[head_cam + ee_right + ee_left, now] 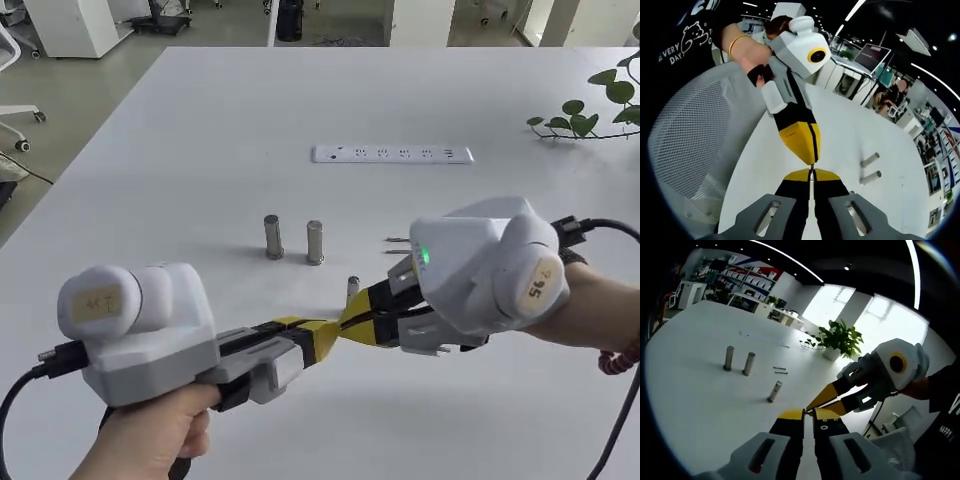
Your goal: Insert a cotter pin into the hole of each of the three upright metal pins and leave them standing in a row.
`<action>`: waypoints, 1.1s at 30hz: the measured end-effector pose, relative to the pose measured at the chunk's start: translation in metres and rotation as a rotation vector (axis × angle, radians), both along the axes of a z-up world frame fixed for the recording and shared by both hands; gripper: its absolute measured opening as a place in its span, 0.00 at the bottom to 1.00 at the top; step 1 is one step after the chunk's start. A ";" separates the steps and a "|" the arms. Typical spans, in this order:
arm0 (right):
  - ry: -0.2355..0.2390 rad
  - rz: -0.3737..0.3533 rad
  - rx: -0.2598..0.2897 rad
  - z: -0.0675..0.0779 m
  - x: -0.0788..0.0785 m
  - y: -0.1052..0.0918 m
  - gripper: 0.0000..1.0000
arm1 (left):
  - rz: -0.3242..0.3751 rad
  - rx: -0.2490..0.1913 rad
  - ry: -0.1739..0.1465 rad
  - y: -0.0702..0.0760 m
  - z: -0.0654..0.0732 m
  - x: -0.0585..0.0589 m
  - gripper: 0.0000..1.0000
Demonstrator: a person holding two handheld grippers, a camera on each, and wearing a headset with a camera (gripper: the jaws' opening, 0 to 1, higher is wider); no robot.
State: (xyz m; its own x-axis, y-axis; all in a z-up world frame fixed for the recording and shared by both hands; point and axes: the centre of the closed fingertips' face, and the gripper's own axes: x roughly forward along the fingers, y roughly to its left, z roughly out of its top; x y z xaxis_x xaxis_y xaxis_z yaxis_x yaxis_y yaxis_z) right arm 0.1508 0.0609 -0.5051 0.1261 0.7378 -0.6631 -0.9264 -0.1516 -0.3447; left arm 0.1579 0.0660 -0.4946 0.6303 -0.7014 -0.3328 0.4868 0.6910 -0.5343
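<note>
Left tongs (808, 416) and right tongs (811, 177) both closed, meeting tip to tip. Right looks pinched on a cotter pin (811, 171), a thin sliver only. Nearest metal pin (352, 288) stands upright on the counter (200, 150), just beyond that junction, both tips about equally close. Cotter pin likely has to enter crosswise to its axis.

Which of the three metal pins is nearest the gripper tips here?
The lone pin, just beyond where the left gripper and right gripper meet tip to tip. The other two pins stand side by side farther back.
</note>
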 end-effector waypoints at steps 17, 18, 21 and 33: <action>-0.034 0.018 -0.015 0.000 -0.003 0.001 0.00 | -0.010 -0.013 0.018 0.000 -0.003 -0.001 0.00; -0.035 0.017 -0.015 -0.001 -0.002 0.000 0.00 | -0.011 -0.010 0.015 0.000 -0.003 -0.001 0.00; -0.041 0.013 -0.013 -0.001 -0.001 0.000 0.00 | -0.017 0.003 0.004 0.000 -0.004 -0.001 0.00; 0.024 -0.059 0.017 -0.002 0.005 -0.005 0.01 | -0.063 0.105 -0.077 0.001 -0.007 0.001 0.00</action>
State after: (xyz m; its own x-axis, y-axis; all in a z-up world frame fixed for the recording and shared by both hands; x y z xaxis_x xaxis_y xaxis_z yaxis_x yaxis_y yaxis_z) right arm 0.1554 0.0554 -0.5074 0.1540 0.7407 -0.6539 -0.9415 -0.0908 -0.3246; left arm 0.1586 0.0667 -0.5017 0.6127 -0.7043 -0.3586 0.5677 0.7079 -0.4202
